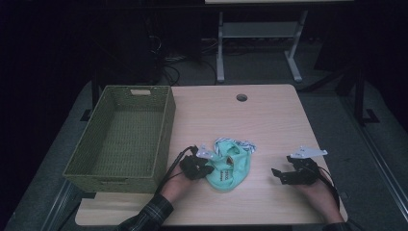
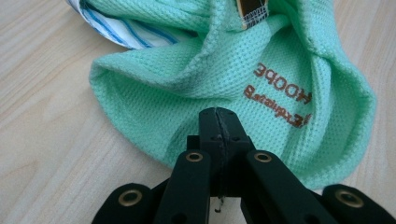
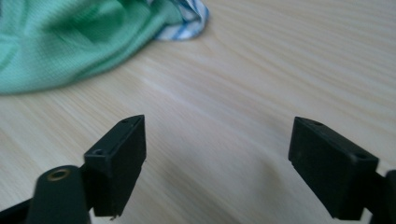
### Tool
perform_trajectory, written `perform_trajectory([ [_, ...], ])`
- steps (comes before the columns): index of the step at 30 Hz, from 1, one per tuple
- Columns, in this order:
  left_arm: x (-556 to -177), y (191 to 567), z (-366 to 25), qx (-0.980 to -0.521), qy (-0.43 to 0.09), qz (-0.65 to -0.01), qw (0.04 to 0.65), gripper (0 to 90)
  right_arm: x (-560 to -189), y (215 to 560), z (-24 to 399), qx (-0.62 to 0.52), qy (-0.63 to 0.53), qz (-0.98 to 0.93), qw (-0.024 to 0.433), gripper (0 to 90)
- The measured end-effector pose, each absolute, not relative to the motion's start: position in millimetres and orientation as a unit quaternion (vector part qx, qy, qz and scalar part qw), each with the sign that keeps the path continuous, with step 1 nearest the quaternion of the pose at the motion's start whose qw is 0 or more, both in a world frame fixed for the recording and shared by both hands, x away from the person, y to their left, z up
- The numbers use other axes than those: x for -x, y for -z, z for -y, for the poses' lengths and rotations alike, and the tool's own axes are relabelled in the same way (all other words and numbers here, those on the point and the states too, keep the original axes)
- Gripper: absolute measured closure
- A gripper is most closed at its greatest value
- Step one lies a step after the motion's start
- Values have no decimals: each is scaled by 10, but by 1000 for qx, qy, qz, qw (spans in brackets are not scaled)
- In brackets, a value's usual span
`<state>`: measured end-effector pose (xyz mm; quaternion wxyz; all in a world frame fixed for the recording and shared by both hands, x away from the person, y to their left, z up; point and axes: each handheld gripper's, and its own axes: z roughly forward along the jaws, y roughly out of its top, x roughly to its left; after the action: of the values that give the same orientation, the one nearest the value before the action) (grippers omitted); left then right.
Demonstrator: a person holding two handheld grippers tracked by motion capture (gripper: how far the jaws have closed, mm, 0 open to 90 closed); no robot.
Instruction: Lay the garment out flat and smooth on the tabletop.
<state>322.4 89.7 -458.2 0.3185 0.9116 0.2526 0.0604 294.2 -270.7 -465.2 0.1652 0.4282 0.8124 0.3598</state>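
Shirt (image 1: 230, 166), mint-green mesh with a striped trim, lies bunched on the tabletop (image 1: 269, 120) just right of the woven basket (image 1: 120, 139). It looks light, limp and loosely knit, so I judge it will sag and drape from any one pinch, not slide. My left gripper (image 2: 218, 122) has its fingers closed tight at the shirt's near edge, though whether any fabric is pinched I cannot tell. My right gripper (image 3: 215, 158) hovers right of the shirt, well apart, fingers spread wide and empty. A thick fold or hem is probably the safest hold.
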Motion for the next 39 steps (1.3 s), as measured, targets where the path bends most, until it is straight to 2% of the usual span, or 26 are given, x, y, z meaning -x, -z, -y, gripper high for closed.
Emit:
perform_trajectory([
  [5, -3225, 4583, -898, -912, -61, -251, 318, 895, -3041, 4559, 2562, -420, -369, -815, 155, 251],
  [11, -3218, 4576, -880, -914, -65, -251, 313, 896, -3181, 4425, 2416, -402, -393, -814, 146, 417],
  [18, -3222, 4575, -881, -914, -62, -251, 312, 896, -3391, 4346, 2266, -389, -399, -821, 125, 497],
  [22, -3221, 4574, -879, -914, -62, -252, 312, 895, -3485, 4365, 2207, -386, -404, -819, 130, 560],
  [30, -3225, 4573, -883, -914, -60, -252, 312, 896, -3694, 4422, 2125, -398, -390, -819, 139, 615],
  [39, -3229, 4573, -883, -914, -58, -252, 313, 896, -3779, 4565, 2013, -401, -379, -824, 126, 614],
])
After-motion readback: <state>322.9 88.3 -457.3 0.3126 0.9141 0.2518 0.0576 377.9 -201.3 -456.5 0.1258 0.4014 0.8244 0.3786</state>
